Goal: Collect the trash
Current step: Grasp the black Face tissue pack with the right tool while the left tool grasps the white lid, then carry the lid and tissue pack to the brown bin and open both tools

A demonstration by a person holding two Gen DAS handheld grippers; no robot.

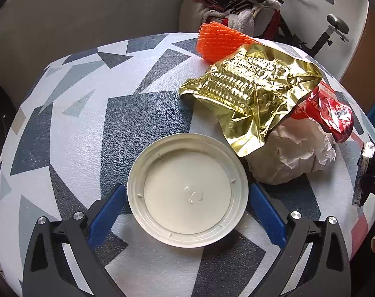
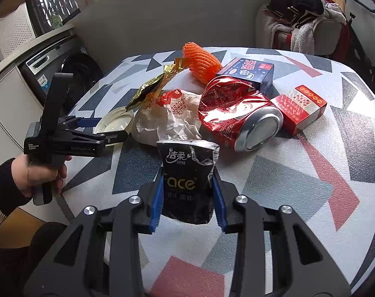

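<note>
The table [image 2: 298, 173], covered in grey, white and red triangles, stands by a washing machine [image 2: 63, 74] and a chair heaped with clothes [image 2: 306, 12]; the trash bunches toward its far edge. The left gripper [image 1: 187, 198] is spread around a white lid [image 1: 187, 190] without pressing it; the right gripper [image 2: 187, 198] pinches a black tissue packet [image 2: 187, 180]. A gold wrapper [image 1: 251, 94] half hides the paper bag [image 1: 291, 158] and crushed can [image 1: 333, 113].

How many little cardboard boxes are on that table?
2, both at the far right of the pile: a blue box behind the crushed can, and a red box right of it. Others may hide under the wrappers.
</note>
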